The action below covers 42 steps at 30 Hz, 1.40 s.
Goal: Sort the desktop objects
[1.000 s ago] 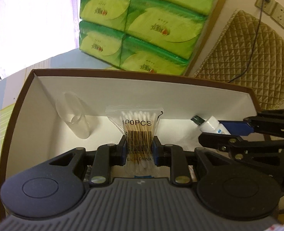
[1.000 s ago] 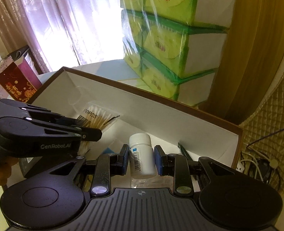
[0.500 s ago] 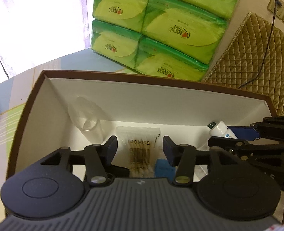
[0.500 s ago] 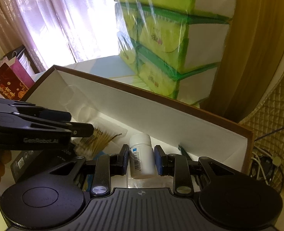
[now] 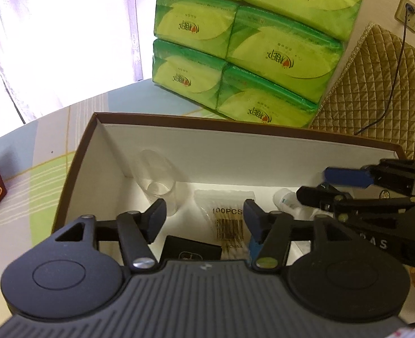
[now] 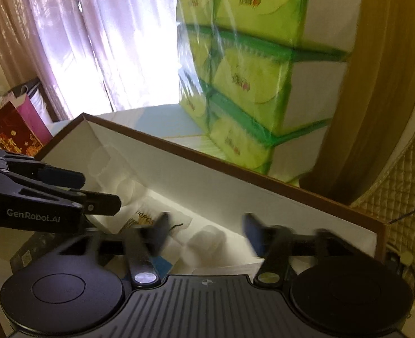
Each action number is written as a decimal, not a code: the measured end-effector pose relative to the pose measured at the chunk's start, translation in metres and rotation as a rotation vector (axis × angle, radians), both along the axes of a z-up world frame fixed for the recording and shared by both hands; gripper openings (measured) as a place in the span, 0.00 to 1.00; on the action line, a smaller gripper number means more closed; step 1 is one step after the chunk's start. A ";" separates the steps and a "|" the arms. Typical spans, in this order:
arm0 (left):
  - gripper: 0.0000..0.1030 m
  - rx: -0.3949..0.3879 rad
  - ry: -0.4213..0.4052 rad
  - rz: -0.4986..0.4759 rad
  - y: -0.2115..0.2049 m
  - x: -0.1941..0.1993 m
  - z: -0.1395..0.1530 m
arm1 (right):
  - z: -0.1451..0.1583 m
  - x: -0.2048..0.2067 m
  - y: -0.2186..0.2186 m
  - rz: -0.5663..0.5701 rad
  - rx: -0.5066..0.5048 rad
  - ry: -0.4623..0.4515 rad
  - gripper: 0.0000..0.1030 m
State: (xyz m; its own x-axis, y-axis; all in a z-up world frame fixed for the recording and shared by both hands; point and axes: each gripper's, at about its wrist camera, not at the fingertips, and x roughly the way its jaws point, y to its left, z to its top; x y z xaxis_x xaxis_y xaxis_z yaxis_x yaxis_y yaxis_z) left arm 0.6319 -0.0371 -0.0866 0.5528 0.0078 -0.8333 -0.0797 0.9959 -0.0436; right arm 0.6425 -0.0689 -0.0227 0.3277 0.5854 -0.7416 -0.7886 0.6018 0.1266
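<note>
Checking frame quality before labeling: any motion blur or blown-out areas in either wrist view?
Left wrist view: sharp; left gripper and the cotton swab bag print are crisp, but the window curtain is blown out. Right wrist view: motion blur smears the right gripper, the white bottle and the tissue packs; its curtain is overexposed too.

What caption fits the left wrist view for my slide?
Open left claw above clear plastic bag of cotton swabs lying inside brown-rimmed white cardboard box.

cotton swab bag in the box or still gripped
In the box: the swab bag lies flat on the box floor, the open left gripper above it.
</note>
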 end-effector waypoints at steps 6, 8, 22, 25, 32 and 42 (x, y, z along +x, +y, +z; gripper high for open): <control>0.65 -0.011 -0.017 -0.001 0.002 -0.013 0.007 | 0.009 -0.011 -0.018 0.012 -0.031 0.044 0.78; 0.68 -0.014 -0.021 -0.001 0.002 -0.018 0.010 | 0.016 -0.021 -0.025 0.021 -0.022 0.037 0.88; 0.82 0.081 -0.113 -0.005 0.001 -0.078 0.045 | 0.050 -0.089 -0.066 -0.035 0.042 -0.035 0.98; 0.85 0.108 -0.143 -0.017 -0.007 -0.096 0.054 | 0.054 -0.106 -0.076 -0.059 0.035 -0.045 0.98; 0.93 0.149 -0.213 -0.021 -0.026 -0.145 0.078 | 0.069 -0.138 -0.094 -0.102 0.040 -0.064 0.98; 0.97 0.157 -0.264 0.035 -0.036 -0.207 0.106 | 0.091 -0.175 -0.116 -0.148 0.082 -0.040 0.98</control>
